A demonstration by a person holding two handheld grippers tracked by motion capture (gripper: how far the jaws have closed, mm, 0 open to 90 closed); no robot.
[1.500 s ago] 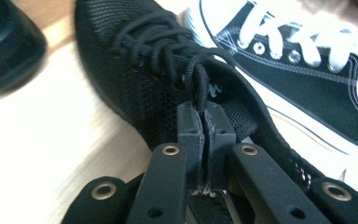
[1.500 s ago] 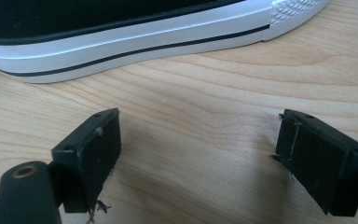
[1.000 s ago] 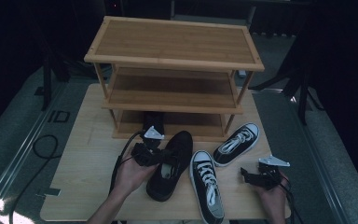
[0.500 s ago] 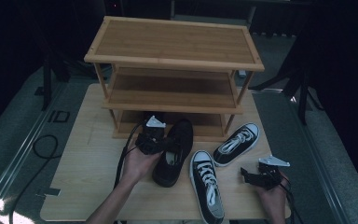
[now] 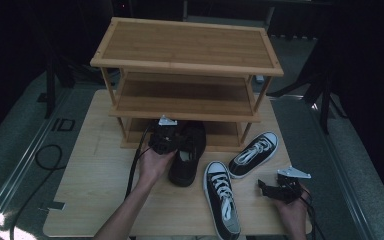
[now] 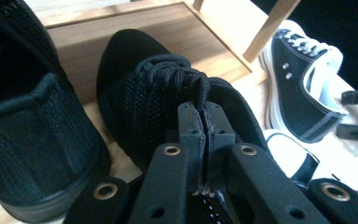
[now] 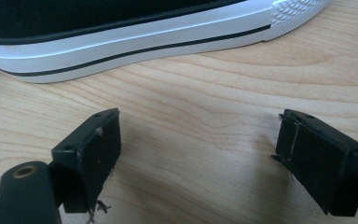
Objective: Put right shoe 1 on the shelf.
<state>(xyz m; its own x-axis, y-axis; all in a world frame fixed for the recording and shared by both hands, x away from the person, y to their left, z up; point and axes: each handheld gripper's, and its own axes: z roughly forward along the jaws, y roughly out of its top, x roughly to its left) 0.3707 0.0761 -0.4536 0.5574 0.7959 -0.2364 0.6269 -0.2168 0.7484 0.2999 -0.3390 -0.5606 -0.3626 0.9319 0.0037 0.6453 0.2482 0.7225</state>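
Note:
My left gripper (image 5: 176,142) (image 6: 205,117) is shut on the tongue and laces of a black knit shoe (image 5: 187,156) (image 6: 140,93). The shoe's toe reaches onto the lowest shelf of the wooden shoe rack (image 5: 185,65). A second black shoe (image 6: 23,116) stands on that shelf just to its left. Two black high-top sneakers with white soles lie on the table: one (image 5: 222,197) near the front, one (image 5: 254,154) (image 6: 303,88) by the rack's right leg. My right gripper (image 5: 269,188) (image 7: 198,154) rests open on the table beside a sneaker's white sole (image 7: 121,37), with nothing between its fingers.
The rack has three shelves; the top one (image 5: 187,45) and the middle one (image 5: 185,97) are bare. A light wooden table (image 5: 90,200) carries everything. A black cable (image 5: 40,160) loops on the grey floor at left.
My left gripper has carried the black shoe away from me toward the rack, and its toe now sits on the bottom shelf. The right gripper has stayed put.

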